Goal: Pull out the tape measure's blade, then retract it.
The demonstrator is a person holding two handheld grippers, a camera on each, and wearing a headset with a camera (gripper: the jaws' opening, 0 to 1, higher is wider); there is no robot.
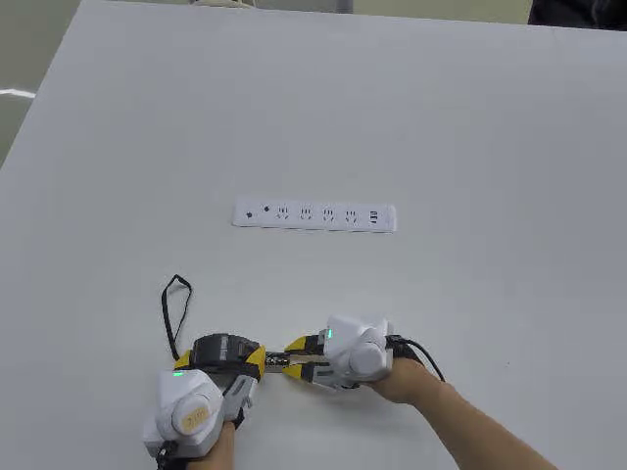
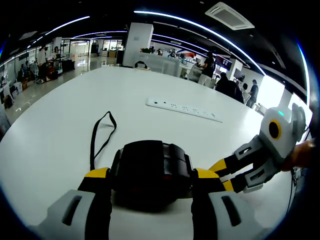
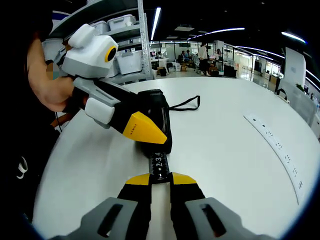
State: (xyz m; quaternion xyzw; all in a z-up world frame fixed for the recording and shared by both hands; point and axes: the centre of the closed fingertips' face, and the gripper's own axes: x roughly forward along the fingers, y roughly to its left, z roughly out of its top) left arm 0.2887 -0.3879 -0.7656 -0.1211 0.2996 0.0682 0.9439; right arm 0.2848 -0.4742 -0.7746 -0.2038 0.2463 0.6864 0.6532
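A black tape measure (image 1: 223, 352) lies on the white table near the front edge, its black wrist strap (image 1: 174, 311) looping off to the left. My left gripper (image 1: 251, 370) is shut on its case (image 2: 152, 169), the yellow fingertips (image 2: 206, 174) pressed against both sides. A short length of blade (image 3: 159, 163) with printed numbers sticks out toward the right. My right gripper (image 1: 292, 357) is shut on the blade end, close to the case (image 3: 156, 116). The right gripper (image 2: 231, 175) also enters the left gripper view from the right.
A white power strip (image 1: 314, 215) lies flat across the middle of the table, well beyond both grippers. The table's left edge (image 1: 39, 93) runs diagonally at the far left. Office shelving and people stand in the background of the gripper views.
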